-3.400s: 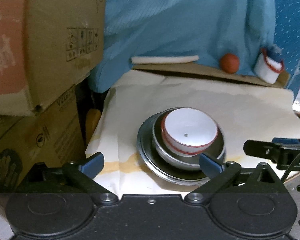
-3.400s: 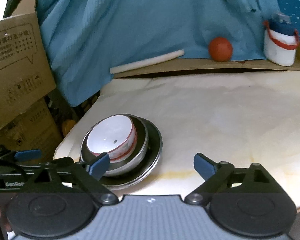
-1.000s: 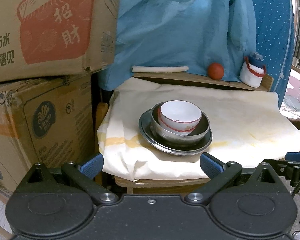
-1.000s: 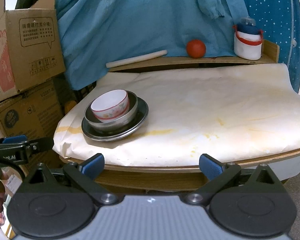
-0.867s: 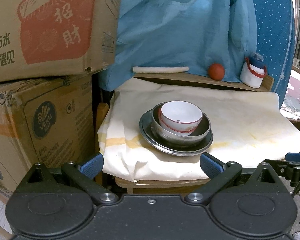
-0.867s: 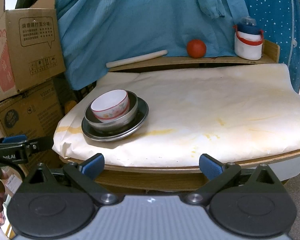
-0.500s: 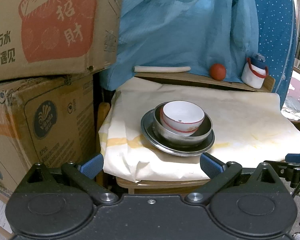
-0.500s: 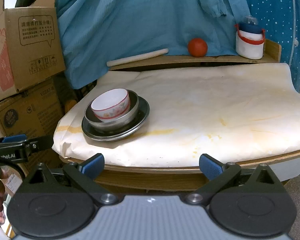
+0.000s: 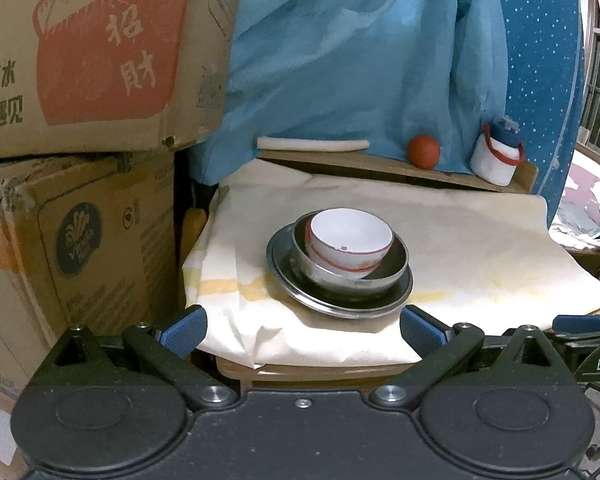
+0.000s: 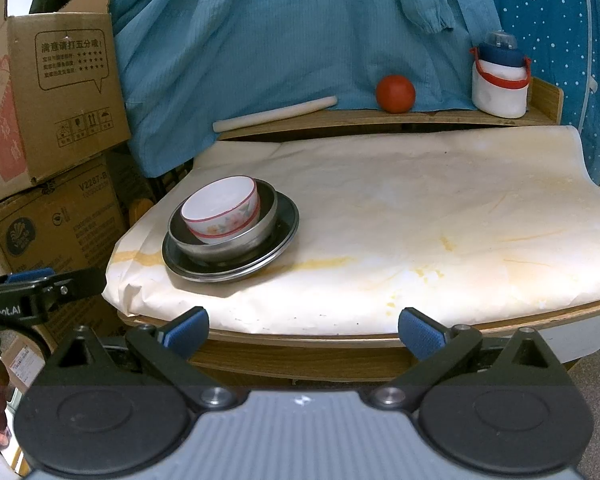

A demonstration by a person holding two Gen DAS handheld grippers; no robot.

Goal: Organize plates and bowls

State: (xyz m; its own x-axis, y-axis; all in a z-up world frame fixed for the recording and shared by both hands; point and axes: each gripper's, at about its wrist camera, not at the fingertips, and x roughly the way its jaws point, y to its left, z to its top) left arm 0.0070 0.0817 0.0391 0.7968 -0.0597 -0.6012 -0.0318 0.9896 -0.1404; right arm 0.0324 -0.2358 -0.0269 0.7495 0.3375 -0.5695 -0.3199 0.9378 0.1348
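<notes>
Both the left hand-held gripper [image 9: 302,326] and right hand-held gripper [image 10: 303,328] hang released, short of the paper-covered counter [image 10: 440,216]. The white red-rimmed ceramic bowl [image 10: 221,209] sits tilted in the steel bowl [image 10: 236,240] on the round steel plate [image 10: 276,236]; the stack looks done, so back away without bumping it.

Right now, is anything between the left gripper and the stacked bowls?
Nothing visible. The left gripper is open, and only bare table cover lies between it and the white bowl, steel bowl and steel plate.
</notes>
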